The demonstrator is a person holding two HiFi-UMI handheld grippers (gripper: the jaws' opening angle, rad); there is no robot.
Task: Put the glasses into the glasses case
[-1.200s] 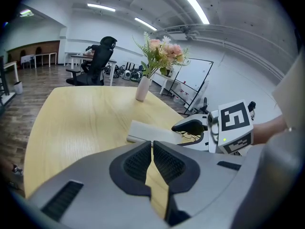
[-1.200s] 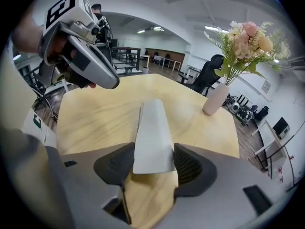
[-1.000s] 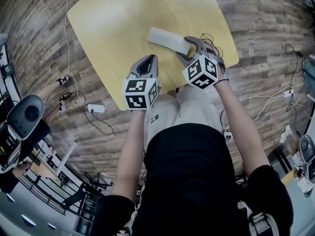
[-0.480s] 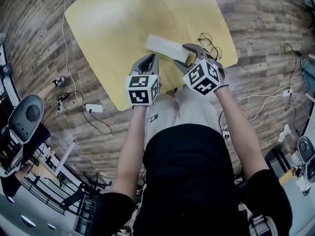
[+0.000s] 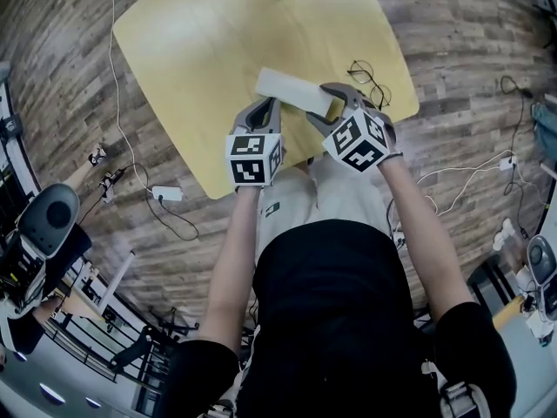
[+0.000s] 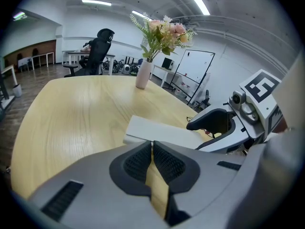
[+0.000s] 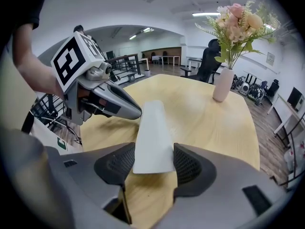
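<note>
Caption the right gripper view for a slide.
Right gripper grips one end of the white glasses case, left gripper alongside.

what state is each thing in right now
right claw: shut on one end of the glasses case
left claw: shut, empty
glasses case: closed
glasses: lying on the table, outside the case
vase: upright
</note>
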